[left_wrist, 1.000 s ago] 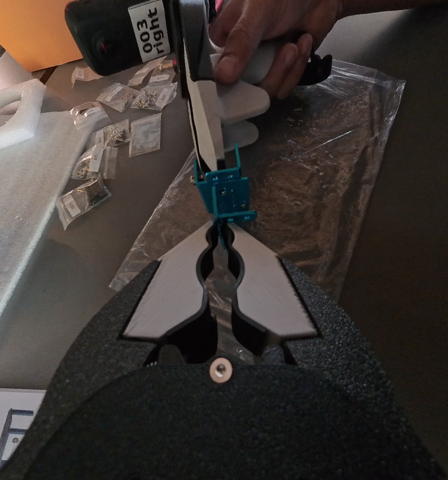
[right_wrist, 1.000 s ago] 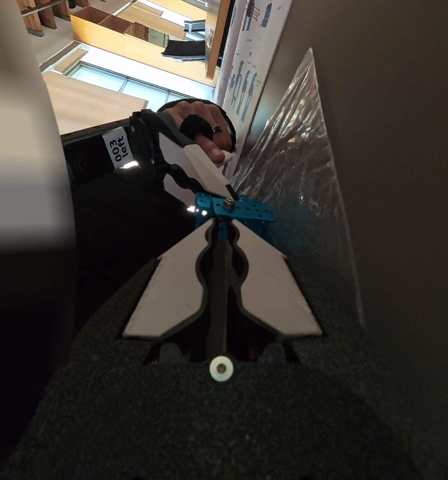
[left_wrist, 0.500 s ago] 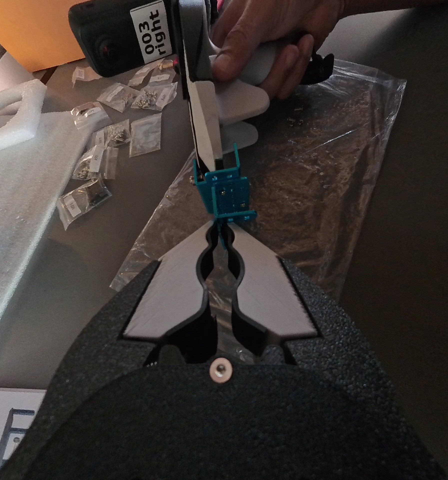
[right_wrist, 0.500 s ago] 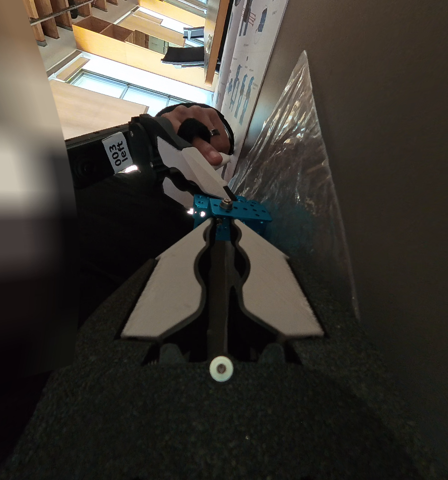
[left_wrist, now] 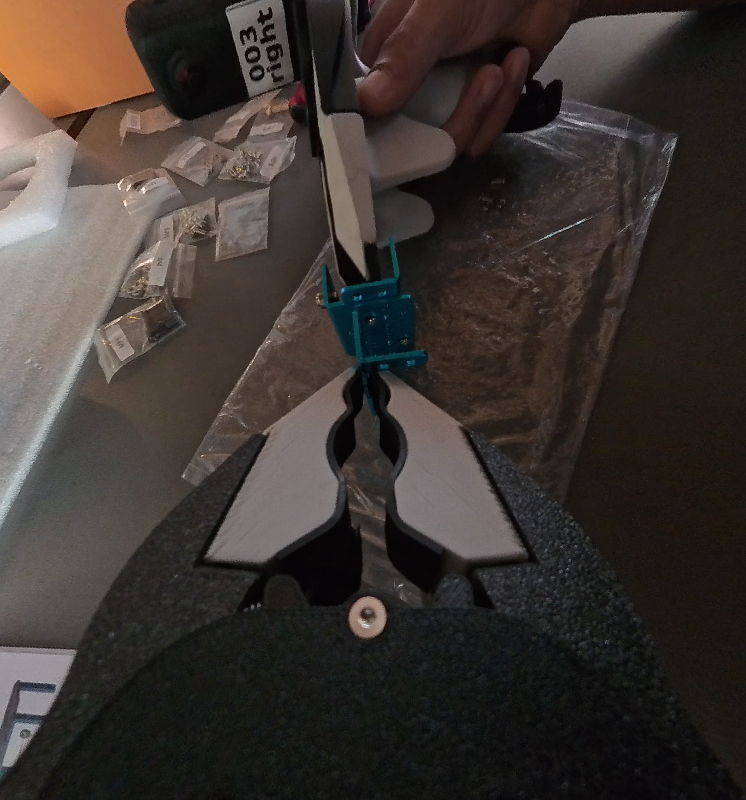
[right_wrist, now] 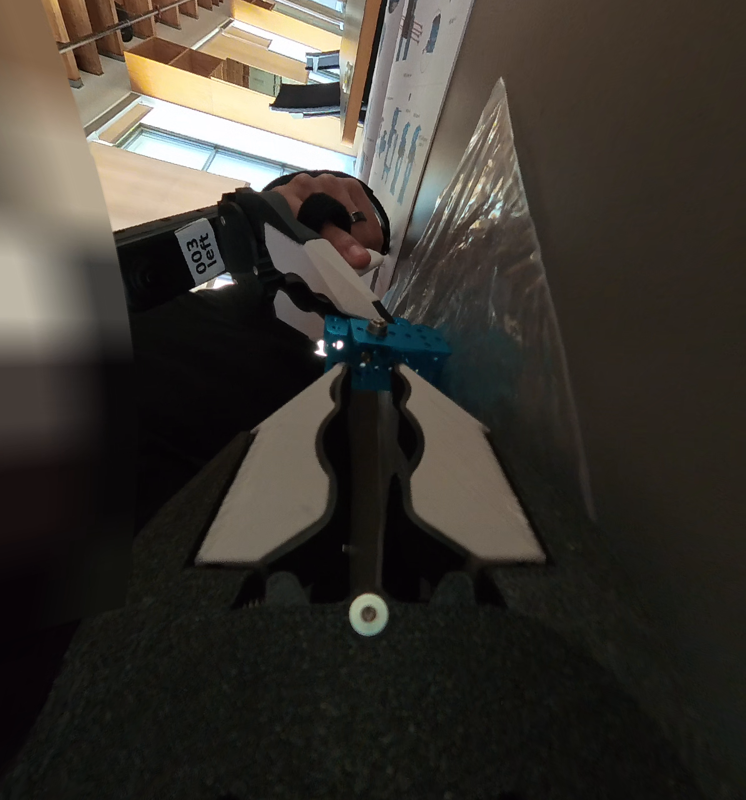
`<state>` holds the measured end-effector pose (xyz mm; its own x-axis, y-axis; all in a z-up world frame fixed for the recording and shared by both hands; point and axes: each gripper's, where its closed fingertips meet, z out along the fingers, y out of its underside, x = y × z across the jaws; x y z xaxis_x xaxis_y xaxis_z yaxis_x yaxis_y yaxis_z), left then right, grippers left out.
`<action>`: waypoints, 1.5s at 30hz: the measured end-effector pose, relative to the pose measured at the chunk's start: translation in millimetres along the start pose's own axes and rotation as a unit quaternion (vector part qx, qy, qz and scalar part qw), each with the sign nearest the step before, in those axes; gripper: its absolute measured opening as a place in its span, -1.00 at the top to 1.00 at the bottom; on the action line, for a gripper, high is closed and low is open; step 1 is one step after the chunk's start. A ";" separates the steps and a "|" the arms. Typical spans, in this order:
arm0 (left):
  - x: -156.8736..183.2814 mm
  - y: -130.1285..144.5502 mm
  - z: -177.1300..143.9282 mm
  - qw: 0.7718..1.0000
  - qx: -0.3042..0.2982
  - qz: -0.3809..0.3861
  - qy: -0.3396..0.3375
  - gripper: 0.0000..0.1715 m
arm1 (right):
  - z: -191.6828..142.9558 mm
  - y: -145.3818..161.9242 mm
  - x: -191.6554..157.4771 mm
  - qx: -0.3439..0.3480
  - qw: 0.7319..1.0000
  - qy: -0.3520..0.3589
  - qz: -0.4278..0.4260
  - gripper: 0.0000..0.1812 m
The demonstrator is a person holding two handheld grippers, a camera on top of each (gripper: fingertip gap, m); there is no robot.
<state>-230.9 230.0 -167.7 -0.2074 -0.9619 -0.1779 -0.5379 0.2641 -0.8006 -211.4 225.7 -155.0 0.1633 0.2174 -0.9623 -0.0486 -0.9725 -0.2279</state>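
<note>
A small blue metal bracket assembly (left_wrist: 382, 327) with holes and screws hangs in the air between my two grippers. My left gripper (left_wrist: 369, 383) is shut on a thin flange at its near edge. My right gripper (left_wrist: 360, 264), held by a hand (left_wrist: 440, 52), comes down from above and pinches into the bracket's U-shaped part. In the right wrist view my right gripper (right_wrist: 373, 370) is shut on the bracket (right_wrist: 405, 346). The left gripper (right_wrist: 377, 314) meets it beside a silver nut (right_wrist: 377, 329).
A clear plastic bag (left_wrist: 535, 311) lies on the dark table below the bracket. Small bags of screws (left_wrist: 198, 225), white foam pieces (left_wrist: 16, 186) and an orange box (left_wrist: 59, 52) are at the far left. A printed sheet (right_wrist: 410, 108) lies past the plastic bag (right_wrist: 483, 259). My two grippers' fingertips are within a few centimetres of each other.
Almost nothing. Both grippers keep their hold on the blue bracket; the right gripper has shifted very slightly.
</note>
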 end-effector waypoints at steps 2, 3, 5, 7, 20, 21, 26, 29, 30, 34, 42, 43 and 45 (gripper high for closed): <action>-0.1 0.1 0.0 1.000 0.000 -0.001 0.001 0.97 | -5.0 1.3 -0.2 -0.001 1.000 0.005 0.000 0.77; -0.1 0.1 0.0 1.000 0.000 -0.001 0.001 0.97 | -9.0 0.8 -1.3 0.001 1.000 0.009 -0.003 0.76; -0.2 0.2 0.0 1.000 0.000 -0.002 0.002 0.97 | -19.1 -2.5 -4.6 0.007 1.000 0.019 -0.019 0.71; -0.3 0.2 -0.1 1.000 0.000 -0.004 0.003 0.97 | -30.9 -9.3 -11.2 0.017 0.998 0.029 -0.048 0.66; -1.5 0.1 0.5 1.000 0.001 -0.009 0.001 0.97 | -7.2 17.7 -30.0 -0.046 0.917 0.129 -0.375 0.39; -1.4 0.1 0.5 1.000 0.001 -0.009 0.001 0.97 | -5.6 17.8 -30.8 -0.045 0.914 0.129 -0.381 0.39; -1.4 0.2 0.5 1.000 0.001 -0.009 0.002 0.97 | 2.1 16.8 -25.8 -0.047 0.915 0.136 -0.378 0.36; -1.4 0.2 0.5 1.000 0.001 -0.009 0.002 0.97 | 5.7 18.9 -23.7 -0.056 0.914 0.138 -0.377 0.36; -1.4 0.2 0.5 1.000 0.001 -0.009 0.001 0.98 | 6.9 20.3 -24.6 -0.059 0.914 0.134 -0.377 0.36; -1.4 0.1 0.5 1.000 0.001 -0.007 0.000 0.97 | 9.1 19.9 -23.5 -0.059 0.913 0.139 -0.378 0.37; -1.2 0.0 0.3 1.000 0.001 -0.007 0.000 0.97 | 11.5 21.0 -22.4 -0.064 0.916 0.138 -0.372 0.37; -1.1 0.0 0.3 1.000 0.001 -0.006 0.000 0.97 | 11.3 20.7 -22.3 -0.063 0.916 0.138 -0.372 0.38; -0.9 -0.2 0.3 1.000 0.001 -0.006 -0.001 0.98 | 11.1 21.0 -21.7 -0.064 0.916 0.138 -0.370 0.38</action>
<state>-230.3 230.8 -167.6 -0.2002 -0.9650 -0.1694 -0.5391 0.2529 -0.8034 -226.9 201.5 -140.5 0.3495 0.8088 -0.4730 0.2894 -0.5733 -0.7665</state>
